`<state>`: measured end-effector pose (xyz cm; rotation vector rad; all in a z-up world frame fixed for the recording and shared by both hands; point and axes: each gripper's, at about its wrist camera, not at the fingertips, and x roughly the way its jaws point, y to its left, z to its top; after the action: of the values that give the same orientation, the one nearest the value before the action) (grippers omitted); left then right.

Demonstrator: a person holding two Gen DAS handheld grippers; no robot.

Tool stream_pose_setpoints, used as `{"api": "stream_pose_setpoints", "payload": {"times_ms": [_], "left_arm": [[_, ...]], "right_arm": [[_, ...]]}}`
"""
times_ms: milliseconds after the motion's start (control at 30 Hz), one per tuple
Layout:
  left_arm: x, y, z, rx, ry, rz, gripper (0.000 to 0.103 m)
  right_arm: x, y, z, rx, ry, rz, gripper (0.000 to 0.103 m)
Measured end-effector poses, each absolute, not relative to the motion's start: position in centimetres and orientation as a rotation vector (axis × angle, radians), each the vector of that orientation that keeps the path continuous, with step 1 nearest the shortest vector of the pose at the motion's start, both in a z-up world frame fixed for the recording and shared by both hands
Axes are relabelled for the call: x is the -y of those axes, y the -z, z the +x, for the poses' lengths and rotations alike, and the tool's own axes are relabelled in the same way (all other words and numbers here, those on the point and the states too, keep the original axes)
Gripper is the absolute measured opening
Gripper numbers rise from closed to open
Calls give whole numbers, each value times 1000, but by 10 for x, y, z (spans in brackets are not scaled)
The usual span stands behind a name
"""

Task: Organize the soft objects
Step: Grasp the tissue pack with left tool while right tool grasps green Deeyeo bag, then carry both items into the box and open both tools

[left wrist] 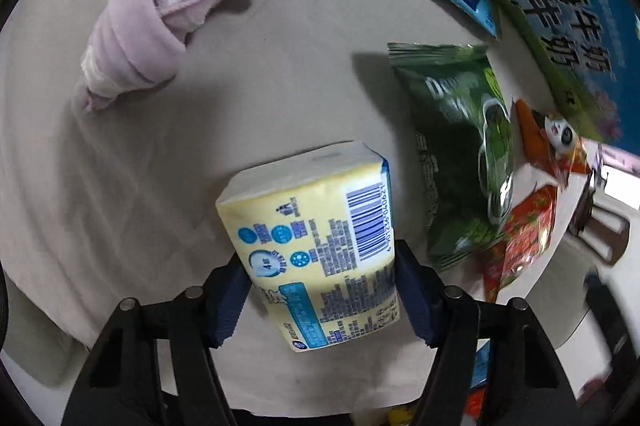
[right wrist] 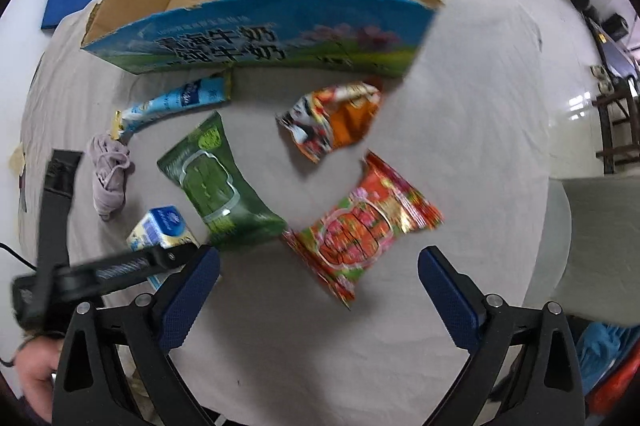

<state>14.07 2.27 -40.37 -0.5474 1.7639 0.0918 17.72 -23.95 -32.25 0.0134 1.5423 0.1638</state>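
**Soft indoor light, fisheye bend, motion smear on the right**

Both views are evenly lit and moderately bright, with a black circular vignette at the corners and strong barrel distortion bending the cardboard box [right wrist: 280, 30] at the top of the right wrist view. In the left wrist view the tissue pack [left wrist: 316, 238] is sharp at centre, while the green packet [left wrist: 460, 162] casts a shadow toward its upper left. Packets at the right edge smear with motion blur. In the right wrist view the red packet [right wrist: 360, 226] shows foil glare, and the glossy floor [right wrist: 576, 106] at right reflects bright patches.
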Motion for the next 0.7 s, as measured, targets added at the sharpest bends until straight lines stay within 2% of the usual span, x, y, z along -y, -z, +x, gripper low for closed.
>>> {"api": "stream_pose_setpoints", "payload": {"times_ms": [100, 233, 267, 300, 367, 400, 500, 633, 667, 700], "left_arm": [[-31, 397, 135, -1730, -109, -339, 64], [-46, 400, 135, -1728, -109, -300, 62], [-47, 401, 135, -1724, -108, -288, 62], [-47, 401, 136, -1718, -102, -266, 62], [-45, 403, 138, -1713, -85, -224, 62], [-43, 404, 138, -1711, -75, -203, 62], [-42, 407, 137, -1707, -47, -166, 62], [-41, 410, 137, -1701, -15, -148, 62], [-40, 408, 145, -1696, -5, -137, 62], [-39, 407, 144, -1686, 7, -119, 62]], "right_arm": [[212, 334, 192, -1568, -251, -3, 101], [164, 374, 210, -1650, -348, -87, 100], [155, 383, 212, -1668, -357, -110, 96], [145, 396, 214, -1691, -357, -146, 84], [138, 411, 214, -1717, -334, -182, 69], [140, 417, 213, -1730, -273, -169, 54], [160, 413, 202, -1759, -142, 16, 46], [181, 406, 188, -1791, -84, 270, 49], [183, 404, 188, -1778, -76, 270, 52], [183, 402, 189, -1764, -59, 267, 62]]}}
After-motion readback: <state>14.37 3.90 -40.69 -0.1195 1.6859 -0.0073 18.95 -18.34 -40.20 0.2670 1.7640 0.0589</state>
